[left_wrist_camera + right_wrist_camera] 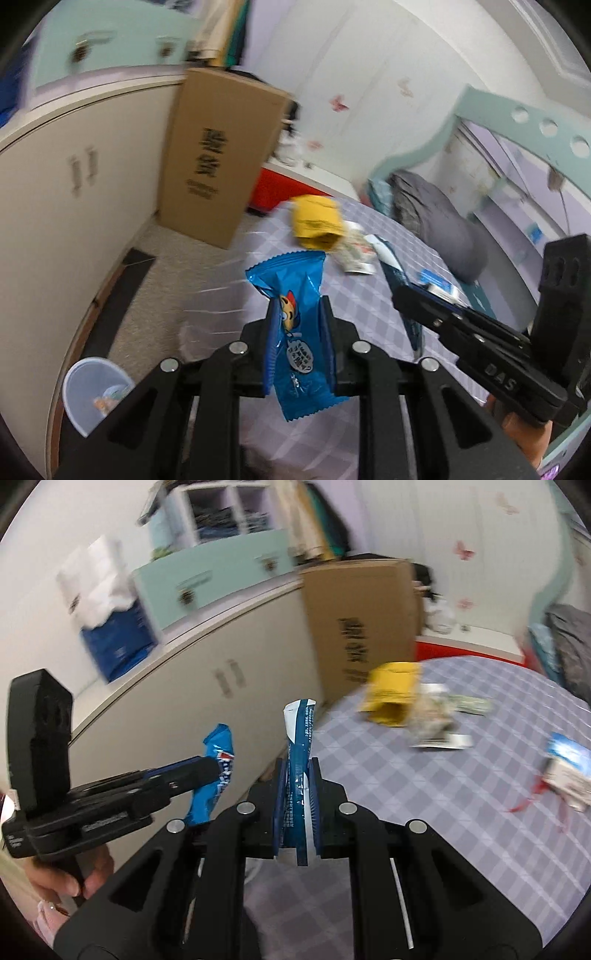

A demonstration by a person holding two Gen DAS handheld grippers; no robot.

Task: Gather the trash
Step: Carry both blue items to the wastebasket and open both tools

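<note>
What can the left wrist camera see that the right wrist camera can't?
Only the left wrist view shows the clear bin down on the floor. Only the right wrist view shows the blue and white pack on the cabinet. Both show the yellow wrapper on the checked table, the cardboard box, and both grippers holding blue wrappers.

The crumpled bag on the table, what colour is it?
Yellow. The crumpled bag shows best in the left wrist view.

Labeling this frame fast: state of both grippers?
Left gripper: shut on a blue snack wrapper.
Right gripper: shut on a blue-and-white sachet.
</note>
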